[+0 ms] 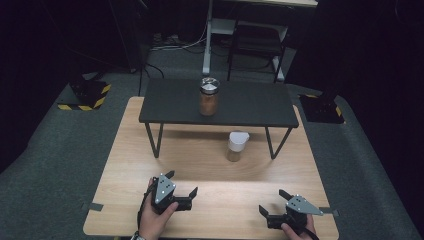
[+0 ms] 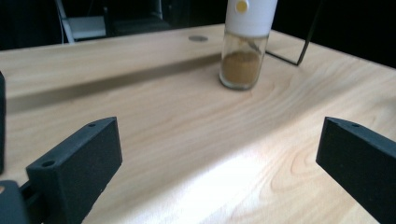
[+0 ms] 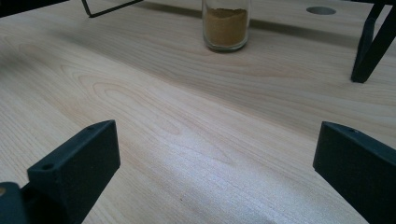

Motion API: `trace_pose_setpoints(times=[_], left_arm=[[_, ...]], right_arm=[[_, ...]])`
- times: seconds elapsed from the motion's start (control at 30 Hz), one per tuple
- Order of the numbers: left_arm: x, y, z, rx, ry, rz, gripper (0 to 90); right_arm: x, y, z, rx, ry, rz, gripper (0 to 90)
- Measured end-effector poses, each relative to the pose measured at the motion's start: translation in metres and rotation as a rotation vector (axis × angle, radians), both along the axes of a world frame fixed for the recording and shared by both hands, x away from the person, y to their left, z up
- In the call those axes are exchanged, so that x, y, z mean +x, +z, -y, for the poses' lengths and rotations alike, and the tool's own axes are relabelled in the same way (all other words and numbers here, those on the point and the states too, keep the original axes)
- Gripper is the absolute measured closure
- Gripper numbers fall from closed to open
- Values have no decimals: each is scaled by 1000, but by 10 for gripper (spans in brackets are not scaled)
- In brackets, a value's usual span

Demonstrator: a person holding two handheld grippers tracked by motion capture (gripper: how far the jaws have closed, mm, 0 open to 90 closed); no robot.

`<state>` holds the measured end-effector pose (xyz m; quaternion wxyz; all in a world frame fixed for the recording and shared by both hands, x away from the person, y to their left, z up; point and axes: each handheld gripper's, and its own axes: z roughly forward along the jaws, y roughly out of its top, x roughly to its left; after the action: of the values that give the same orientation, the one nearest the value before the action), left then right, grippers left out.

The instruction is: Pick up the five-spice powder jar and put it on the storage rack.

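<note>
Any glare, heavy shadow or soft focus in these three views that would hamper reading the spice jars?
High view: dark surroundings, the shelf shadows the table, the white-capped jar is small and soft. Left gripper view: bright glare on the wood, jar readable, near tongs slightly blurred. Right gripper view: mild sheen, jar cropped at the top.

Grey carpet floor (image 1: 45, 165), dark walls, a black chair (image 1: 256, 42) behind

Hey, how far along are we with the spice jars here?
One silver-lidded glass spice jar already stands on the black metal-legged shelf. Nothing is in hand: the left claw and right claw are open and rest near the wooden table's front edge. The white-capped glass spice jar stands untouched under the shelf.
</note>
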<state>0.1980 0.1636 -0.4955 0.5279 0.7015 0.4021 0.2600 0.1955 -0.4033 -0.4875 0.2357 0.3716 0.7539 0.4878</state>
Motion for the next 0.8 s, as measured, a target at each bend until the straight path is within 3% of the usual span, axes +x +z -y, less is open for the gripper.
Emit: trace_pose_setpoints(times=[0.33, 0.8], left_arm=[[0, -5, 5, 83, -13, -75, 6], [-3, -6, 10, 115, -21, -50, 7]], right_arm=[[0, 0, -1, -3, -3, 0, 3], [0, 1, -1, -1, -9, -6, 3]])
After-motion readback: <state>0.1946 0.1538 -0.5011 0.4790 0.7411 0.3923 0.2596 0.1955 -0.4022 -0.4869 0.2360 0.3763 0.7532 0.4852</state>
